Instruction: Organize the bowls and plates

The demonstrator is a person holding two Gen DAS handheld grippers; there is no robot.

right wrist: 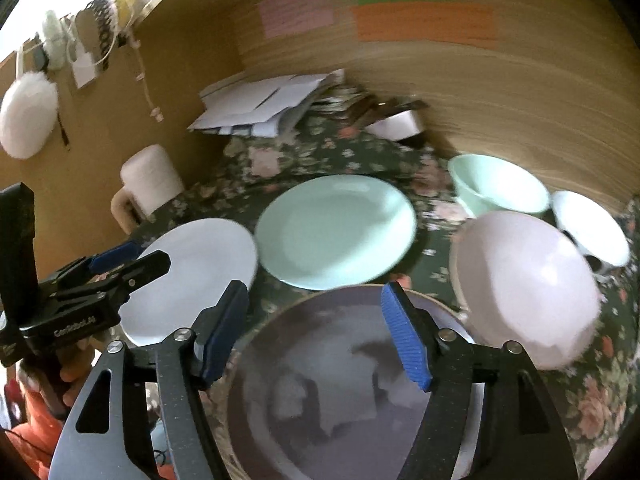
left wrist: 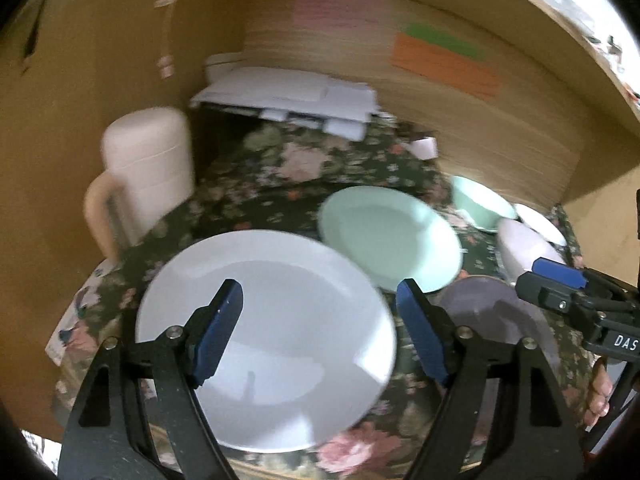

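Observation:
A white plate (left wrist: 272, 340) lies on the floral cloth right under my left gripper (left wrist: 320, 292), which is open above it and holds nothing. Behind it sits a mint green plate (left wrist: 392, 236). My right gripper (right wrist: 316, 292) is open too, hovering over a dark grey plate (right wrist: 340, 380) with a tan rim. To its right a pale lilac bowl (right wrist: 524, 284) stands, with a mint bowl (right wrist: 500, 188) and a white bowl (right wrist: 588, 228) behind. The left wrist view catches the right gripper (left wrist: 556, 280) at the right edge; the right wrist view shows the left gripper (right wrist: 128, 260) over the white plate (right wrist: 192, 276).
A cream lidded jug (left wrist: 144, 176) stands at the left by the wooden side wall. Loose white papers (left wrist: 288, 96) lie at the back, with a small white cup (left wrist: 426, 148) near the back wall. A person's hand (left wrist: 600, 392) grips the right tool.

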